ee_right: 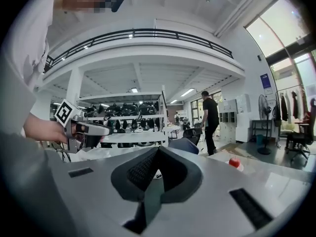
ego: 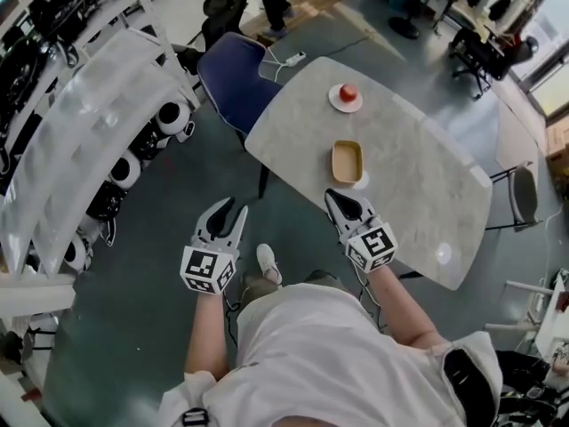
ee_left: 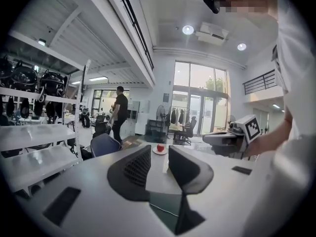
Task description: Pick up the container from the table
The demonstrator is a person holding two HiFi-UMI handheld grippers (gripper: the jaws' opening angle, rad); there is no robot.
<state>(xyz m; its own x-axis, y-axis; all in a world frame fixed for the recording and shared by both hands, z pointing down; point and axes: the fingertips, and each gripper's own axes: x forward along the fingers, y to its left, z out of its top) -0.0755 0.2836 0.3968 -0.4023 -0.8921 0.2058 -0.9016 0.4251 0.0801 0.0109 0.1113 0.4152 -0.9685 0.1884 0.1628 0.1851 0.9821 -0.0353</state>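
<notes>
White marble-patterned table (ego: 418,194) is carrying the shallow tan rectangular container (ego: 347,161) near its close edge, just ahead of your right gripper (ego: 335,196), whose jaws are meeting at the tips, empty. Your left gripper (ego: 229,212) is hanging half-wide and empty over the floor. Arriving with the right jaws closed, you are likely risking shoving the container away rather than gripping its rim.

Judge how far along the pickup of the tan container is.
Done: nothing yet; the container sits untouched on the table. In hand: nothing; the left gripper is open over the floor, the right gripper shut and empty at the table's near edge. Left: reach, grasp, lift.
</notes>
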